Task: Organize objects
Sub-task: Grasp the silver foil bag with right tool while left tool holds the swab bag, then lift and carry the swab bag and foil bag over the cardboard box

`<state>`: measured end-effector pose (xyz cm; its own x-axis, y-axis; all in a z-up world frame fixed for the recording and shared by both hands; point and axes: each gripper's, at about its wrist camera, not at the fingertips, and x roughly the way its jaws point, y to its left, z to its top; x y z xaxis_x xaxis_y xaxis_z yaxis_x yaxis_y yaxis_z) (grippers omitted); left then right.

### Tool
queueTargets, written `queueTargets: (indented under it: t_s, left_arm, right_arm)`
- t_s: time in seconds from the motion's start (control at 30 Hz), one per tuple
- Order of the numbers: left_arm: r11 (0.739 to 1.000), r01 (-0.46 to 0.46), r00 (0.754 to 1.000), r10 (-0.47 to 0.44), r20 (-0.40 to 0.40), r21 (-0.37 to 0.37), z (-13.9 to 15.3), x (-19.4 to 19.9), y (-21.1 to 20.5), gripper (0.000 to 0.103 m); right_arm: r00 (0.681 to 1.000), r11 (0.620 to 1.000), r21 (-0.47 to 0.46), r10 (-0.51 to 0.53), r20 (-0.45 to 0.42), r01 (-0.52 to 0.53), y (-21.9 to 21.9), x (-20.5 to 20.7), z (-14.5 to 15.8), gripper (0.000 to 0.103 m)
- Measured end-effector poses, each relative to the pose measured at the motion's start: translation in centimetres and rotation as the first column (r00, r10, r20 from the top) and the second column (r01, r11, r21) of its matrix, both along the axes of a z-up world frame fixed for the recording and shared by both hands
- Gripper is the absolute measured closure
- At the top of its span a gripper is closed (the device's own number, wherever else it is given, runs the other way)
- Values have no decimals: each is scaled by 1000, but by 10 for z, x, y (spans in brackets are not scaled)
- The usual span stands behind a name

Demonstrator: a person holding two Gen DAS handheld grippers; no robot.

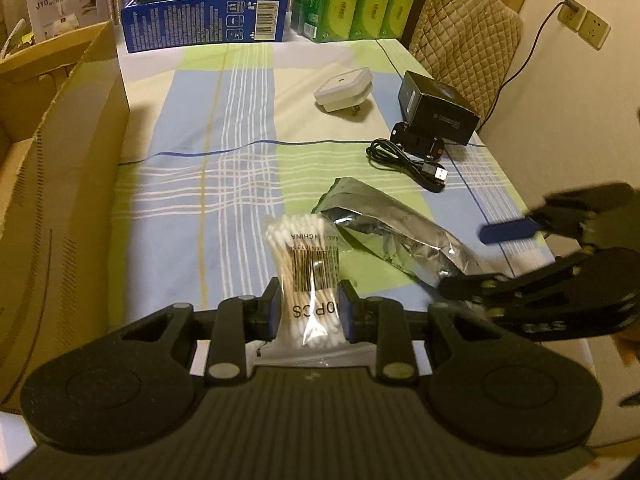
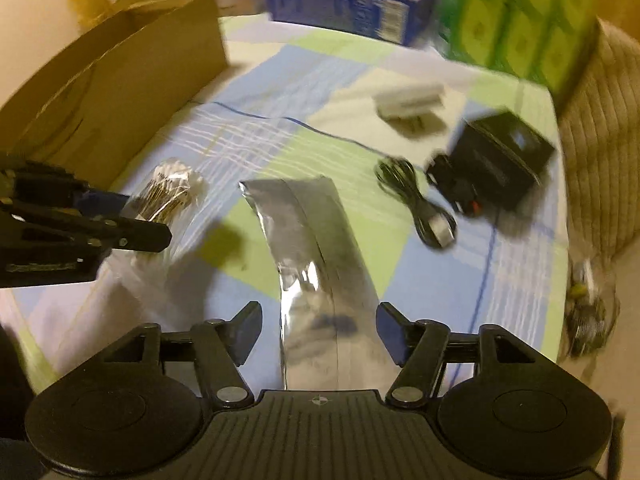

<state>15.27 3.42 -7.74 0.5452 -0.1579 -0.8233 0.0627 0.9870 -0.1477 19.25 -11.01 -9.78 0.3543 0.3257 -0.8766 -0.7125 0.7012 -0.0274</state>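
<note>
My left gripper (image 1: pixel 307 312) is shut on a clear bag of cotton swabs (image 1: pixel 306 260), holding it just above the checked tablecloth; it also shows in the right wrist view (image 2: pixel 168 194). My right gripper (image 2: pixel 318 330) is open, its jaws either side of a long silver foil pouch (image 2: pixel 316 264) that lies on the cloth; the pouch also shows in the left wrist view (image 1: pixel 396 236). The right gripper appears at the right of the left wrist view (image 1: pixel 504 256).
A large cardboard box (image 1: pixel 60 168) stands along the table's left side. A white plug adapter (image 1: pixel 344 90), a black box (image 1: pixel 436 106), and a coiled black USB cable (image 1: pixel 412 160) lie at the far right. Blue and green boxes (image 1: pixel 204 20) line the back. A quilted chair (image 1: pixel 464 36) stands at the right.
</note>
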Motion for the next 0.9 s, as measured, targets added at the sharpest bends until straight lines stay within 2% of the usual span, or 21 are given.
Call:
queueTargets:
  t_s: [0.13, 0.27, 0.3, 0.37, 0.5, 0.67, 0.77, 0.9]
  left_arm:
    - [1000, -1, 1000, 1, 2, -6, 2, 0, 2, 79]
    - [1000, -3, 1000, 3, 0, -13, 2, 1, 3, 79]
    - [1000, -3, 1000, 3, -1, -14, 1, 1, 3, 79]
    - [1000, -4, 1000, 4, -3, -13, 1, 1, 3, 79]
    - [1000, -3, 1000, 3, -10, -14, 0, -1, 2, 79]
    - [1000, -3, 1000, 3, -10, -21, 5, -6, 1, 79]
    - [1000, -5, 1000, 5, -5, -30, 12, -9, 0, 79]
    - [1000, 4, 1000, -4, 19, -27, 28, -17, -4, 79]
  right_arm:
    - [999, 998, -47, 48, -8, -48, 18, 12, -18, 41]
    - [999, 994, -99, 40, -27, -43, 24, 22, -31, 43]
    - [999, 993, -110, 38, -23, -40, 24, 22, -32, 51]
    - [1000, 994, -106, 19, -18, -21, 21, 21, -30, 59]
    - [1000, 995, -98, -13, -20, 11, 18, 14, -25, 64]
    - [990, 990, -2, -138, -35, 138, 3, -1, -6, 65]
    - [973, 971, 68, -227, -44, 230, -8, -13, 11, 65]
    - [954, 946, 121, -299, -38, 301, -15, -29, 35, 65]
